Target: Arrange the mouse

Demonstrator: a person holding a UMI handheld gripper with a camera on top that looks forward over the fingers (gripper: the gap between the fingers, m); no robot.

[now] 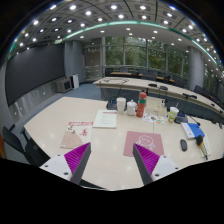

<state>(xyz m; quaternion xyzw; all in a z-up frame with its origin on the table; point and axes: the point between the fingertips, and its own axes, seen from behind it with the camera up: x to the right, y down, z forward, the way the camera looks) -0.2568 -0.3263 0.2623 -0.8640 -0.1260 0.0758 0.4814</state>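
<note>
A small dark oval mouse (183,145) lies on the pale table (60,118) ahead and to the right of my fingers, just right of a pink mouse pad (140,140). My gripper (112,165) is held above the table's near part. Its two fingers with magenta pads (79,160) stand wide apart, with only bare table between them. The mouse is well beyond the right finger, and the gripper touches nothing.
A second pink sheet (74,136) lies to the left and a white paper (105,120) lies mid-table. Cups and bottles (131,105), a red can (141,108) and a blue item (193,129) stand farther back. Dark chairs (14,142) line the left side.
</note>
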